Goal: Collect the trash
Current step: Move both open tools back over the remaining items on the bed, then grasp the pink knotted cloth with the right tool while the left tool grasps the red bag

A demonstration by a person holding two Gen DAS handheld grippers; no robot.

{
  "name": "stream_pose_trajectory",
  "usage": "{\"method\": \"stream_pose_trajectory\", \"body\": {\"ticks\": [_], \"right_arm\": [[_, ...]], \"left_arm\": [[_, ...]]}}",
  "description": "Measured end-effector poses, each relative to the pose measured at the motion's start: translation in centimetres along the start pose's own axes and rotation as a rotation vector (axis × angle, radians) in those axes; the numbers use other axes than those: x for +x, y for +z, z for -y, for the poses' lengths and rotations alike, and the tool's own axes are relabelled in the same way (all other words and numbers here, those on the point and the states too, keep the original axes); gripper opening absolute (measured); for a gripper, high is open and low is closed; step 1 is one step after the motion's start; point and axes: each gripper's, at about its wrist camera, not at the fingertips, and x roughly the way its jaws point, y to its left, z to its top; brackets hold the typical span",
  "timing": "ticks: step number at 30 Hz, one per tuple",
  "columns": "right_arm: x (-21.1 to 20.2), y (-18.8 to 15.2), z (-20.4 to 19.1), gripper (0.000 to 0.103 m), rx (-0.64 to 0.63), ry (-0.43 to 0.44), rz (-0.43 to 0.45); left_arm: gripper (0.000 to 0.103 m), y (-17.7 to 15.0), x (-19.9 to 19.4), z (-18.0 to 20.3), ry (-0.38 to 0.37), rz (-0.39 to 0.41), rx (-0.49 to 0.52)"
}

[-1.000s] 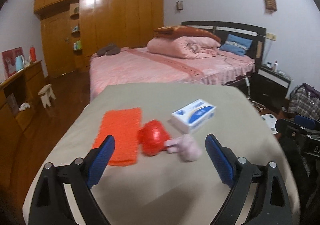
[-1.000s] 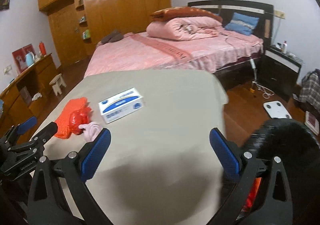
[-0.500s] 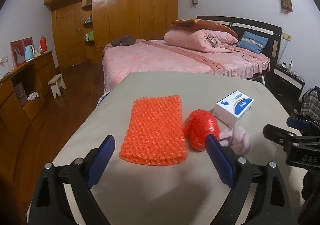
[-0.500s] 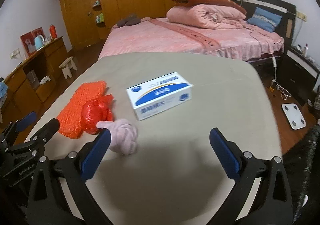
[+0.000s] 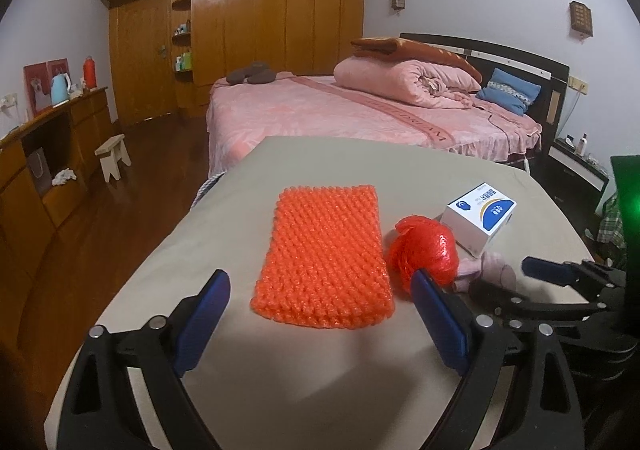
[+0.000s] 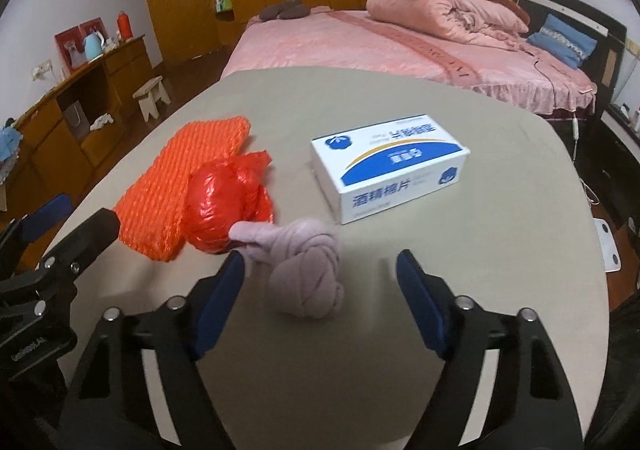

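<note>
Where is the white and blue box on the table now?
In the right wrist view the white and blue box lies on the grey table, right of the crumpled red plastic bag and beyond the knotted pink cloth.

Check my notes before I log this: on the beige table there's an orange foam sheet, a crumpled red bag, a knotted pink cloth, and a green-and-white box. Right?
Nearly. The box is blue and white, not green and white, as the right wrist view shows clearly. The orange foam sheet, crumpled red bag and knotted pink cloth do lie on the beige table.
</note>
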Motion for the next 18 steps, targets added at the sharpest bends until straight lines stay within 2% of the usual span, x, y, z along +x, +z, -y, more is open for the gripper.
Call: {"method": "stream_pose_trajectory", "body": {"ticks": [2, 4, 7, 12, 18], "right_arm": [[0.3, -0.1, -0.2, 0.062, -0.001, 0.016, -0.017], [0.6, -0.2, -0.1, 0.044, 0.009, 0.04, -0.038], [0.7, -0.5, 0.2, 0.03, 0.024, 0.064, -0.052], [-0.7, -1.0, 1.0, 0.029, 0.029, 0.062, -0.032], [-2.8, -1.5, 3.8, 0.029, 0.061, 0.024, -0.006]], "left_arm": [[0.09, 0.0, 0.0, -0.1, -0.001, -0.001, -0.004], [0.09, 0.0, 0.0, -0.1, 0.0, -0.003, -0.005], [0.09, -0.1, 0.1, 0.0, 0.003, -0.005, -0.002], [0.089, 0.0, 0.1, 0.4, 0.003, -0.004, 0.013], [0.089, 0.5, 0.3, 2.7, -0.048, 0.001, 0.024]]}}
